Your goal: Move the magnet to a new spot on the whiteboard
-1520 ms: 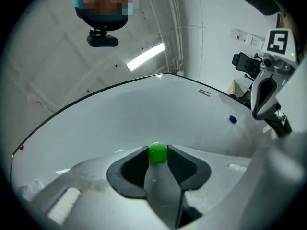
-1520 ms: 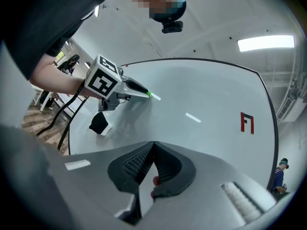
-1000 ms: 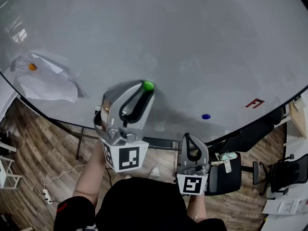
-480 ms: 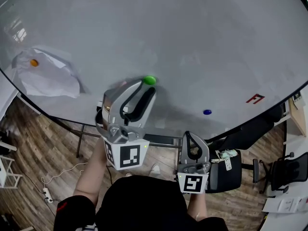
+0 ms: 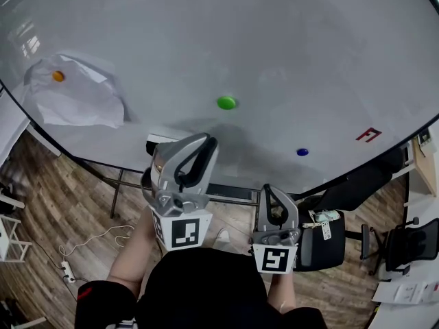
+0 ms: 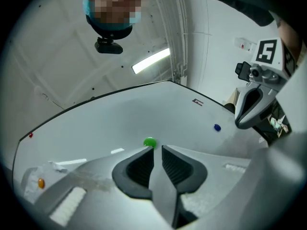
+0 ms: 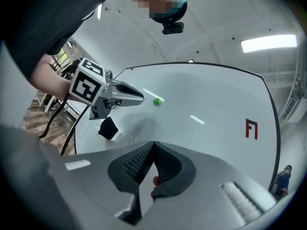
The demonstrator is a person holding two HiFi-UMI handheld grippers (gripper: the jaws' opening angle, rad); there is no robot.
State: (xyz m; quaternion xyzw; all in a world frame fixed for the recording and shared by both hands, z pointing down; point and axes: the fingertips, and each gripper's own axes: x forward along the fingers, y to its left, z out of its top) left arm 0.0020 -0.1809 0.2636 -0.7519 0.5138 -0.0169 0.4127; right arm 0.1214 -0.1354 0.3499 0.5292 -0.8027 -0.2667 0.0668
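The green magnet point(image 5: 226, 103) sticks to the whiteboard point(image 5: 288, 53) by itself, near the board's lower middle. My left gripper point(image 5: 208, 142) hovers a short way below it, apart from it. Its jaws have just been closing; a narrow gap stays between the pads and nothing is in it. In the left gripper view the green magnet point(image 6: 149, 142) shows just beyond the left gripper point(image 6: 157, 148) tips. My right gripper point(image 5: 269, 192) hangs lower, off the board's bottom edge, with its pads together and holding nothing. The right gripper view shows the right gripper point(image 7: 153, 143) and, far off, the green magnet point(image 7: 157, 101).
A blue magnet point(image 5: 302, 152) and a red mark point(image 5: 368, 135) sit at the board's lower right. An orange magnet point(image 5: 59, 76) pins crumpled white paper point(image 5: 79, 101) at the left. A board eraser point(image 5: 161, 141) lies near the left gripper. Office chairs point(image 5: 411, 242) stand on the wooden floor.
The left gripper's tips were at the green magnet; now they have let go and pulled back down from it. The magnet stays on the board. The right gripper has barely shifted.
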